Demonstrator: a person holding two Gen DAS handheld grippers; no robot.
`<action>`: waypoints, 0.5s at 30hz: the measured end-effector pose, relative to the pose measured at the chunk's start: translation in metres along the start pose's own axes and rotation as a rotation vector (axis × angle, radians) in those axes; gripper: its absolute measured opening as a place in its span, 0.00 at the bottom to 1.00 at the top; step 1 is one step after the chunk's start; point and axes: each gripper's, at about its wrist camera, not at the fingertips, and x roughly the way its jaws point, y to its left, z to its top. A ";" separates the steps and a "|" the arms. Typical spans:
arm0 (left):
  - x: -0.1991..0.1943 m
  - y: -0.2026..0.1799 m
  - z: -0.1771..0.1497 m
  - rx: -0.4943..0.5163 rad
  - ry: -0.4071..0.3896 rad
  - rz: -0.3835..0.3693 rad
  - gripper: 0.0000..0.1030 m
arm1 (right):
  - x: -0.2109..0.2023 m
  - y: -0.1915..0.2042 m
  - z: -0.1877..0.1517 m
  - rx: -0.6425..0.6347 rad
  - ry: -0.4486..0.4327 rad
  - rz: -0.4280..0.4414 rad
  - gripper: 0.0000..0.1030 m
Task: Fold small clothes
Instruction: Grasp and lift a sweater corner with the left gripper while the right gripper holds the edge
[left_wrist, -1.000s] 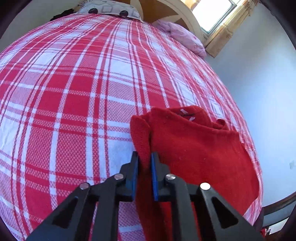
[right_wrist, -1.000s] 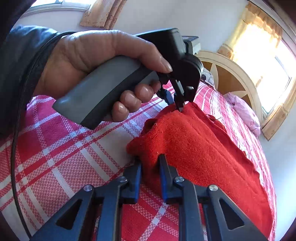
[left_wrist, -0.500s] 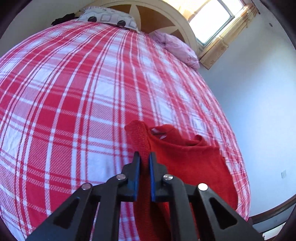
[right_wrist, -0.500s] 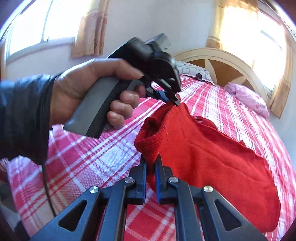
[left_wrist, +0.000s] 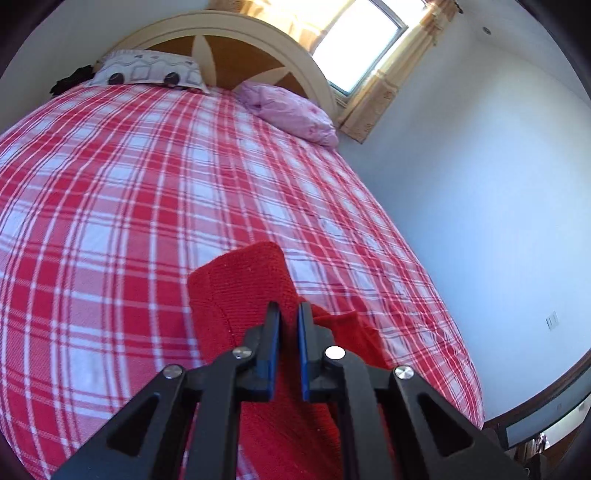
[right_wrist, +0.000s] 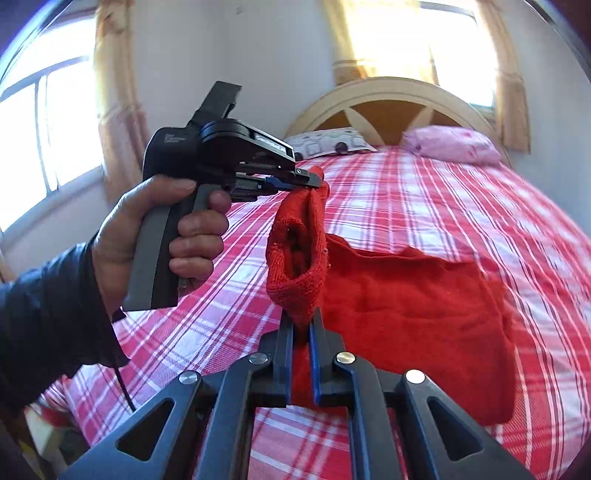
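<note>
A small red knit garment (right_wrist: 406, 295) hangs above the red-and-white plaid bed (right_wrist: 461, 192), lifted by both grippers. My right gripper (right_wrist: 302, 317) is shut on its near edge. My left gripper (right_wrist: 314, 181), held in a hand at the left of the right wrist view, is shut on the top corner of the same edge. In the left wrist view the left gripper (left_wrist: 288, 310) pinches the red fabric (left_wrist: 243, 280), which drapes below and ahead of the jaws. The far part of the garment trails down toward the bedspread.
A patterned pillow (left_wrist: 147, 72) and a pink pillow (left_wrist: 291, 110) lie by the arched headboard (right_wrist: 399, 99). Curtained windows stand behind the bed (left_wrist: 362, 40). The bed's right edge (left_wrist: 443, 317) runs along a pale wall.
Both grippers have lifted the garment's edge higher off the bed and tilted upward. The garment now hangs more stretched between them, and the headboard and windows have come into view.
</note>
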 end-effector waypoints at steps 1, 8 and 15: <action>0.004 -0.008 0.001 0.010 0.002 -0.003 0.09 | -0.001 -0.007 0.001 0.016 0.000 0.003 0.06; 0.029 -0.048 0.001 0.067 0.031 -0.022 0.09 | -0.024 -0.044 -0.012 0.110 -0.003 0.000 0.06; 0.074 -0.075 -0.011 0.129 0.126 0.033 0.09 | -0.030 -0.089 -0.028 0.213 0.042 -0.010 0.06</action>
